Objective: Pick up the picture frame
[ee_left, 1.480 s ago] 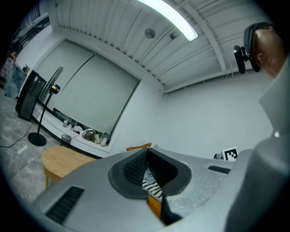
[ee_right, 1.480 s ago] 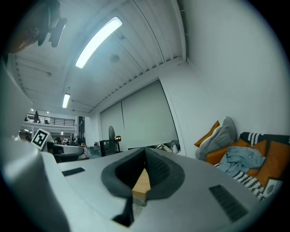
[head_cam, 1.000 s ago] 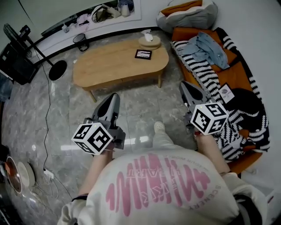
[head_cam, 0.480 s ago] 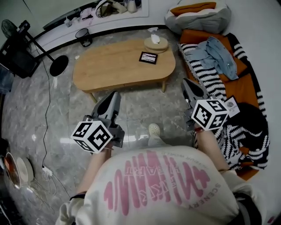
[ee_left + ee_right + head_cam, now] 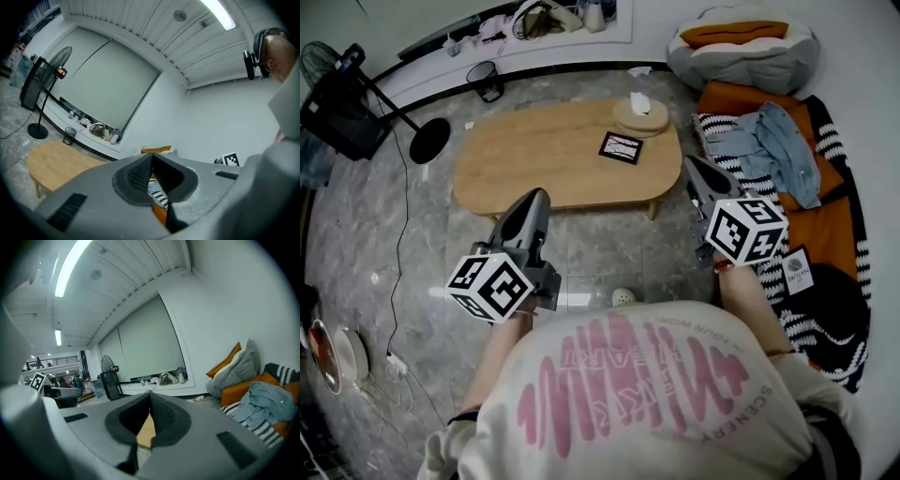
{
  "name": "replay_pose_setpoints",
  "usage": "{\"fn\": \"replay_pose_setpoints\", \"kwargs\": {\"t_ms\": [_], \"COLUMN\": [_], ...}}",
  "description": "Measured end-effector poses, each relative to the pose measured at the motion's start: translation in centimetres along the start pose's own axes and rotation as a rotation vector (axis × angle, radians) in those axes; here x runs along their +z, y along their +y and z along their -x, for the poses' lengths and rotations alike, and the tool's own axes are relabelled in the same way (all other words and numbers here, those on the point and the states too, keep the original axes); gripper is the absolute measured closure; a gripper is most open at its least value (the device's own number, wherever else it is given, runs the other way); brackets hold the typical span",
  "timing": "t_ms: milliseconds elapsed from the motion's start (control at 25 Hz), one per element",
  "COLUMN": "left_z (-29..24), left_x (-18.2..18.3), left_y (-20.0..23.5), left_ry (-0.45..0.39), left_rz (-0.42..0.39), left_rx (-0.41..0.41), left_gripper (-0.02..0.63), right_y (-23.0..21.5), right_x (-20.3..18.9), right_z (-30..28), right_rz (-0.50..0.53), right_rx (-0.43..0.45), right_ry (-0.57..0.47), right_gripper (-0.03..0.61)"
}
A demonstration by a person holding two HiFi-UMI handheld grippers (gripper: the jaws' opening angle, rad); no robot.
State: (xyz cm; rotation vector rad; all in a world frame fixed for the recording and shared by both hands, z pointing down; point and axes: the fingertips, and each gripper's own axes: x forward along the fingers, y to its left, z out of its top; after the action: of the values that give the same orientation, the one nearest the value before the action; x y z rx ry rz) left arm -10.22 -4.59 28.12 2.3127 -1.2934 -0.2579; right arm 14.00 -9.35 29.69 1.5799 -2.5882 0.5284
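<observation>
The picture frame (image 5: 622, 147), small, dark-edged with a pale print, lies flat on the right half of the oval wooden coffee table (image 5: 525, 155). Neither gripper view shows it. My left gripper (image 5: 538, 194) hangs over the floor just short of the table's near edge, jaws shut and empty; its own view shows the tips meeting (image 5: 151, 157). My right gripper (image 5: 688, 161) is off the table's right end, to the right of the frame and well apart from it. It is also shut and empty, tips together (image 5: 150, 394).
A round wooden tray with a tissue (image 5: 640, 114) sits behind the frame. A sofa with a striped blanket (image 5: 741, 150), a denim jacket (image 5: 783, 141) and a cushion (image 5: 741, 42) fills the right. A fan stand (image 5: 428, 142), a bin (image 5: 487, 80) and floor cables (image 5: 398, 281) stand left.
Both grippers have travelled forward across the floor toward the table, still shut. The table and frame now sit nearer and lower in the head view.
</observation>
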Motion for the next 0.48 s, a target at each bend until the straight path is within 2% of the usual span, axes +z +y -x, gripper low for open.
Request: {"fn": "replay_pose_setpoints", "kwargs": {"t_ms": [280,480], "left_z": [-2.9,-4.1], "left_x": [0.2,0.1], "left_y": [1.8,2.9], "left_ry": [-0.001,0.016], "left_rz": [0.000,0.009], "left_rx": [0.045,0.063], "left_gripper": [0.609,0.609], "right_y": [-2.5,-3.7], "right_x": [0.3,-1.1], "right_z": [-3.5,-4.9], "right_rz": [-0.018,-0.060], "right_rx": [0.032,0.026], "right_ry": [0.011,0.045], "right_gripper": [0.574,0.574]}}
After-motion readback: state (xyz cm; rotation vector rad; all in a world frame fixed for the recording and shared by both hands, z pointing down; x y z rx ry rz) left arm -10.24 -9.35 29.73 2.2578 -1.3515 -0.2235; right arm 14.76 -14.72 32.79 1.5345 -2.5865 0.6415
